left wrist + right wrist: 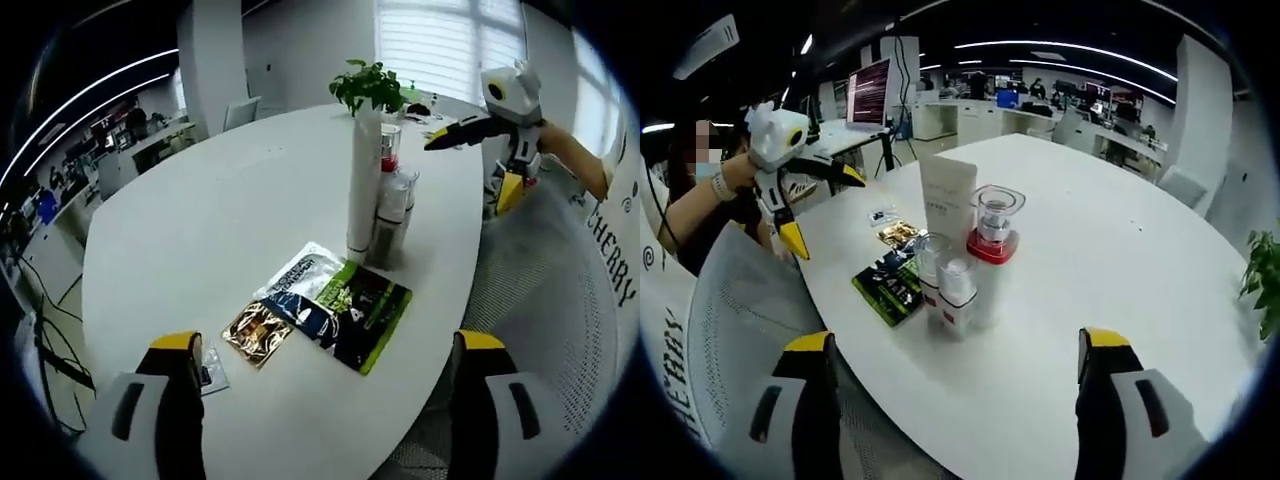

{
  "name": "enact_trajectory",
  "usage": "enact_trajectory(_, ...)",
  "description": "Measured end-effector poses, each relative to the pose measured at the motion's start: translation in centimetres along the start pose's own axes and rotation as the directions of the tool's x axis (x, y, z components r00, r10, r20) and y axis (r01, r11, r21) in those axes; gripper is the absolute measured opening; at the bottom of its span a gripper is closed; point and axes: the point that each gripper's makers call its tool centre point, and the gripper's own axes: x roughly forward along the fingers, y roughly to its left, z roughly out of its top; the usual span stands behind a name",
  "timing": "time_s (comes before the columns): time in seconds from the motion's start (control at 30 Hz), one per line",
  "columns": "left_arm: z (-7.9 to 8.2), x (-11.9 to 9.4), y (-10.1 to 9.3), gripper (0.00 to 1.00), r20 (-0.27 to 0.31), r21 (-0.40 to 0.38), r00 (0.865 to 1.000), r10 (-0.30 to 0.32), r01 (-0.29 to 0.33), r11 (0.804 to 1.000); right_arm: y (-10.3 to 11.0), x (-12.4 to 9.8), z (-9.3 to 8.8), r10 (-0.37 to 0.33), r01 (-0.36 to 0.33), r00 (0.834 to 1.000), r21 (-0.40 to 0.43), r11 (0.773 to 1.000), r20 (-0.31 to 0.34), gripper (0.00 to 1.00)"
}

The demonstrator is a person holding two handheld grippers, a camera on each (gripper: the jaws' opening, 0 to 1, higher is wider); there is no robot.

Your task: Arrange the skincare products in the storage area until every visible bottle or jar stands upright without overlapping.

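Observation:
A cluster of skincare products stands upright on the white oval table (200, 230): a tall white tube (364, 180), a bottle with a red band (389, 148) and clear-capped small bottles (392, 215). From the other side I see the tube (948, 200), the red-banded bottle (993, 235) and two small bottles (932, 265) (958, 290) close together. Flat sachets (320, 305) lie beside them. My left gripper (327, 345) is open, short of the sachets. My right gripper (956, 342) is open, near the table edge, holding nothing.
A potted plant (368, 85) stands behind the tube. A small packet (210, 372) lies by my left jaw. White mesh chairs (740, 330) flank the table edge. A person's arm holds the left gripper (822, 208); the right gripper (468, 175) hovers past the bottles.

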Motion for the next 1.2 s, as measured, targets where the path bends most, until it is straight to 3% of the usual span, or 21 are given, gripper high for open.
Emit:
enact_trajectory(0.3, -1.3, -0.7, 2.0, 0.99, -0.008, -0.023, 1.0, 0.012, -0.012, 1.0, 0.4, -0.1, 0.1, -0.01, 0.01, 1.0, 0.002, 1.0, 0.003, 1.0)
enact_trajectory(0.5, -2.2, -0.7, 3.5, 0.99, -0.036, -0.036, 0.997, 0.072, -0.073, 0.997, 0.4, -0.2, 0.3, -0.026, 0.026, 1.0, 0.005, 1.0, -0.002, 1.0)
enact_trajectory(0.8, -4.1, 0.3, 6.6, 0.99, -0.072, -0.127, 0.991, 0.108, -0.117, 0.985, 0.4, -0.1, 0.7, -0.044, 0.044, 0.999, 0.011, 0.999, -0.003, 1.0)
enact_trajectory(1.03, -4.8, 1.5, 9.6, 0.87, -0.071, -0.181, 0.985, 0.156, -0.167, 0.969, 0.2, 0.0, 0.6, -0.058, 0.058, 0.998, 0.011, 0.998, -0.014, 1.0)
enact_trajectory(1.1, -4.9, 1.7, 9.4, 0.85, -0.098, -0.176, 0.983, 0.158, -0.173, 0.969, 0.2, 0.0, 0.6, -0.061, 0.061, 0.998, 0.017, 0.998, -0.017, 1.0)
enact_trajectory(1.2, -5.2, 2.2, 10.8, 0.8, -0.116, -0.179, 0.979, 0.169, -0.188, 0.966, 0.1, 0.1, 0.5, -0.069, 0.069, 0.997, 0.02, 0.997, -0.023, 1.0)
